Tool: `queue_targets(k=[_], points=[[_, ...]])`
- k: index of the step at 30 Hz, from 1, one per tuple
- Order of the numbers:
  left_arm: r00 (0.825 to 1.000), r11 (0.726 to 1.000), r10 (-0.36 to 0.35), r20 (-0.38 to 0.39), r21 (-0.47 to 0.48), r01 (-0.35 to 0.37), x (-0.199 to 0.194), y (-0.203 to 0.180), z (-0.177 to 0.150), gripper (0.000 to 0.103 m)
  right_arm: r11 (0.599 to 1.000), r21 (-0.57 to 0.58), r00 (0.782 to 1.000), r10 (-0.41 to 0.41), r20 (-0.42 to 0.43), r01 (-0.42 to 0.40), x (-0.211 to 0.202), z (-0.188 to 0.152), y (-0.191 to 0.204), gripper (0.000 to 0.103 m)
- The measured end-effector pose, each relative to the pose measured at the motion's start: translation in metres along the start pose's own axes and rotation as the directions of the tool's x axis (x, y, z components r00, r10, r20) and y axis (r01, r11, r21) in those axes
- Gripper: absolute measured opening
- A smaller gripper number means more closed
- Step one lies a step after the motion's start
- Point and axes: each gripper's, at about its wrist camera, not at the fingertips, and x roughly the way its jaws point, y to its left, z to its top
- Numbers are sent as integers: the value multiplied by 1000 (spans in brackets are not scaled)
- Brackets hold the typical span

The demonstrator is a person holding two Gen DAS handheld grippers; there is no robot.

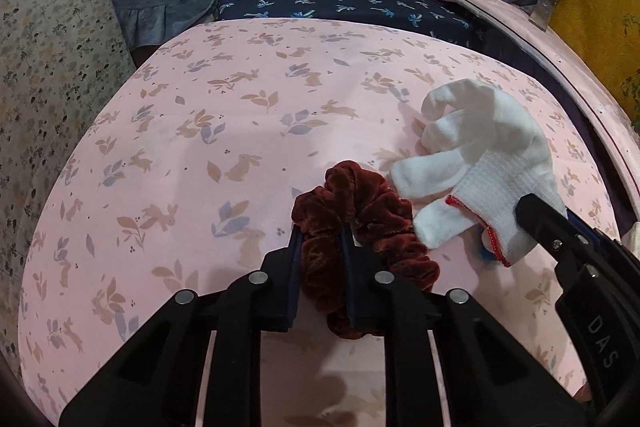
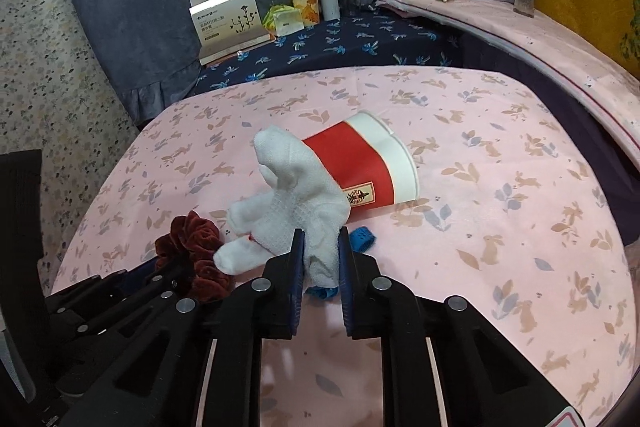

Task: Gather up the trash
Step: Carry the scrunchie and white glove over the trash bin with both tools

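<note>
Left wrist view, left gripper [image 1: 320,239] angled down, fingers clamping scrunchie [image 1: 360,219], right gripper [image 2: 320,243] pinching glove [image 2: 296,203].

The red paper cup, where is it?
The red paper cup shows only in the right wrist view, lying on its side on the pink bunny cloth, just behind the white glove. The glove hides its bottom end.
</note>
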Motion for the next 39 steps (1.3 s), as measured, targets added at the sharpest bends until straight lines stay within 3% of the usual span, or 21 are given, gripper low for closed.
queue_targets(k=[18,30,39], points=[[993,995,-67,96,83,59,-85,-70,-11,16,995,78,985,-66,159,54,-114,2,-62,14],[984,975,-138,114,193,115,-127,-154,-32,16,982,158,969,-140,206,108,-174,-20,-128,14],[976,943,-197,91,291,163,-138,-223,-55,16,953,246,952,-227,203,175,-204,-44,-193,14]])
